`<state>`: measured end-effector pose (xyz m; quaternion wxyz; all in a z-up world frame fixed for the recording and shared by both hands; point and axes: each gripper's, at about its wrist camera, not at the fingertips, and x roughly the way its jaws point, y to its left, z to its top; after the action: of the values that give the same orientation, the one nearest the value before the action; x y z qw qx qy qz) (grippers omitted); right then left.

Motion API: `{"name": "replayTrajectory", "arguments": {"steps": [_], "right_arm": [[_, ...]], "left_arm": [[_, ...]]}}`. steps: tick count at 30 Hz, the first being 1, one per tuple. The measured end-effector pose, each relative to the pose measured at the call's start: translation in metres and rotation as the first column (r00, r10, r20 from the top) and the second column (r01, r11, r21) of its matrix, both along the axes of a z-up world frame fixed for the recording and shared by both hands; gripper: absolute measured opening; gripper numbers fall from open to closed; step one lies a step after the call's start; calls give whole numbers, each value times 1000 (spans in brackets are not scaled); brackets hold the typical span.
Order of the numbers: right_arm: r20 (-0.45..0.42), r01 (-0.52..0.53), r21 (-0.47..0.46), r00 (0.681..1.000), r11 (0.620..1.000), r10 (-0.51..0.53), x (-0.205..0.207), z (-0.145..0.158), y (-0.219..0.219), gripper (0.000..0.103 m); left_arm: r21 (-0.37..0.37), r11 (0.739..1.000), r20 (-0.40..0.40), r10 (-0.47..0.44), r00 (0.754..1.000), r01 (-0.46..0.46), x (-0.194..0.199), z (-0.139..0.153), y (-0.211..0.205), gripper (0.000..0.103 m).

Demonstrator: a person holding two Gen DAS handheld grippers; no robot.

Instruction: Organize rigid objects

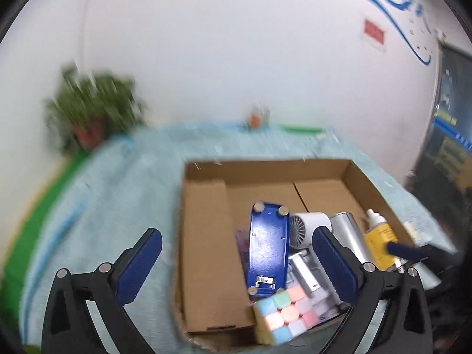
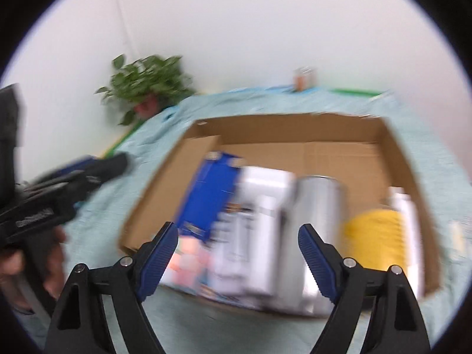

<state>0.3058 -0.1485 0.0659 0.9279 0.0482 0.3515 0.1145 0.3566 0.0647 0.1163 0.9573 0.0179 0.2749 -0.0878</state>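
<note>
An open cardboard box (image 1: 206,236) sits on a pale blue cloth. Inside lie a blue stapler (image 1: 268,244), a white handheld fan (image 1: 306,230), a silver can (image 1: 345,224), a yellow bottle (image 1: 379,242) and a pastel puzzle cube (image 1: 284,312). My left gripper (image 1: 236,261) is open and empty above the box's near left part. My right gripper (image 2: 239,249) is open and empty over the box's near edge (image 2: 206,292). The right view is blurred; it shows the stapler (image 2: 212,188), fan (image 2: 259,206), can (image 2: 318,206) and bottle (image 2: 374,236).
A potted plant (image 2: 147,82) stands at the table's far left corner by the white wall. A small orange object (image 1: 255,119) sits at the far edge. The left gripper (image 2: 59,185) shows at the left of the right wrist view.
</note>
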Motion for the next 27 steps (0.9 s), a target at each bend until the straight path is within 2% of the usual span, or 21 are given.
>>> {"name": "replayTrajectory", "arguments": {"steps": [2, 6, 14, 20, 27], "right_arm": [[12, 58, -18, 998, 998, -58, -14, -3, -19, 84], [13, 149, -91, 989, 985, -148, -42, -14, -44, 84], [-14, 128, -139, 991, 982, -131, -79, -20, -54, 84], [6, 121, -133, 993, 984, -121, -94, -15, -56, 84], [31, 122, -133, 992, 984, -119, -106, -11, -58, 84]], "left_arm": [[28, 999, 33, 28, 999, -29, -23, -7, -10, 103], [10, 998, 19, 65, 998, -66, -58, -25, -32, 103], [-15, 989, -38, 144, 989, -144, -114, -48, -67, 103], [15, 984, -34, 178, 983, -178, -141, -43, -78, 103], [34, 986, -34, 164, 986, -163, -155, -33, -86, 103]]}}
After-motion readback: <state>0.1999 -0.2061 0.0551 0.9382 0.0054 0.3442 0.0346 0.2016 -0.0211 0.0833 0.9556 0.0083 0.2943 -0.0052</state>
